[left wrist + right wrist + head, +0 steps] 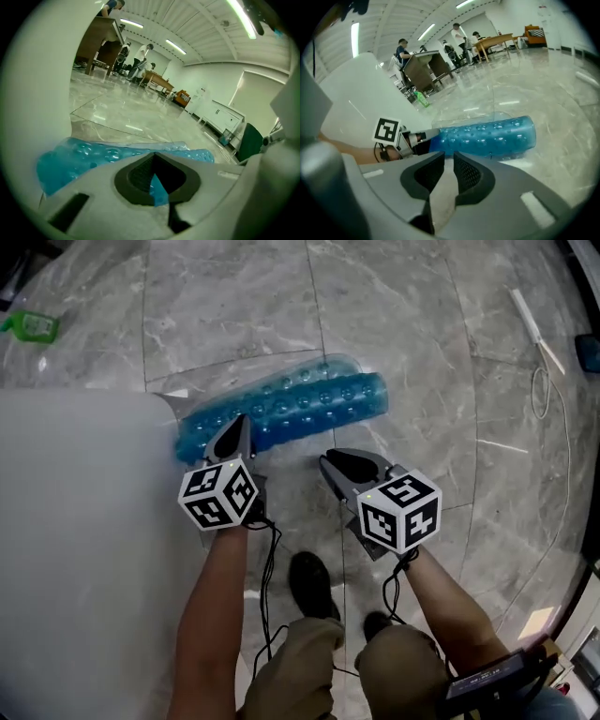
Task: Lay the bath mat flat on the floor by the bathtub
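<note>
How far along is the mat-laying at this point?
Done: the blue bath mat is on the floor beside the bathtub. In hand: the left gripper is shut on its near edge; the right gripper is empty, jaws slightly apart. Left: the mat lies folded over, not yet flat.

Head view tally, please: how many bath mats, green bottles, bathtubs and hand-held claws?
Bath mat: 1
Green bottle: 1
Bathtub: 1
Claws: 2, left claw and right claw
Total: 5
</note>
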Demonstrator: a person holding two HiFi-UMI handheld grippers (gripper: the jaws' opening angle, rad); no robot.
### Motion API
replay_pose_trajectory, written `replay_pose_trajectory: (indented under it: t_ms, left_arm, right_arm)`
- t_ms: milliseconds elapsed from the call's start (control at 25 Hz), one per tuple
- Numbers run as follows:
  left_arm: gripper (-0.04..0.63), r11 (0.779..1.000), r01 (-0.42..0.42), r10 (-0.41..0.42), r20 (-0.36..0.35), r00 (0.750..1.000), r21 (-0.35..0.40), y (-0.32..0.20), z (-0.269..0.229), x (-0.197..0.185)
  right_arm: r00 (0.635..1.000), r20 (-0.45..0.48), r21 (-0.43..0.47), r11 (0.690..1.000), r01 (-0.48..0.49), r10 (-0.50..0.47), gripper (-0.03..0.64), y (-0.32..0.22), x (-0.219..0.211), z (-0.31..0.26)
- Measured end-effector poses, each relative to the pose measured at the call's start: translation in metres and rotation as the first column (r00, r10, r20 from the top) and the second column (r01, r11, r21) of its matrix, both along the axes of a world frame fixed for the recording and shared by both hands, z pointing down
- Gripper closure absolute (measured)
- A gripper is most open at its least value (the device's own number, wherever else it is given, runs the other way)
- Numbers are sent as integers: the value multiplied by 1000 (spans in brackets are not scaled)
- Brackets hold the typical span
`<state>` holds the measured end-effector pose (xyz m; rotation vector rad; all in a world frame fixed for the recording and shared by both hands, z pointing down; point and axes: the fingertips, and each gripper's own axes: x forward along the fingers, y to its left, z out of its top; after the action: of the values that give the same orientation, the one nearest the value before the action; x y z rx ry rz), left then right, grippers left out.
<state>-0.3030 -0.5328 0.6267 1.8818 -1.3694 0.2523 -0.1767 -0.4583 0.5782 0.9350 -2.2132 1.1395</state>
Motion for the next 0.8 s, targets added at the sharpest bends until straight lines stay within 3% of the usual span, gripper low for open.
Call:
replay_pose_trajectory:
  t_ms: [80, 160, 320, 440, 560, 680, 800]
  left_arm:
    - [589, 1000, -10, 10, -1, 1000, -2, 11, 1, 3]
    - [589, 1000, -14, 14, -25, 1000, 13, 18, -2, 5]
    - [589, 999, 7, -4, -65, 998, 36, 51, 4, 12]
    - [589, 998, 42, -39, -63, 997, 47, 70, 13, 13]
    - [589, 998, 14, -11, -42, 999, 68, 81, 15, 14]
    - [589, 996, 16, -9, -75, 997, 91, 87, -6, 20]
    - [589, 988, 41, -40, -10, 999, 147, 89, -34, 16]
  right_arm:
    - [997, 58, 18, 999, -45, 44, 514, -7, 1, -2]
    - [998, 40, 120, 991, -55, 50, 517, -32, 4, -4]
    - [973, -221, 257, 966, -4, 62, 609, -63, 28, 14]
    - [955, -292, 313, 949, 38, 58, 611, -72, 30, 23]
    - [950, -303, 337, 941, 40, 68, 610, -74, 29, 32]
    - [947, -307, 328, 945, 12, 95, 611, -71, 36, 40]
    - [956, -274, 307, 952, -16, 104, 612, -57, 41, 43]
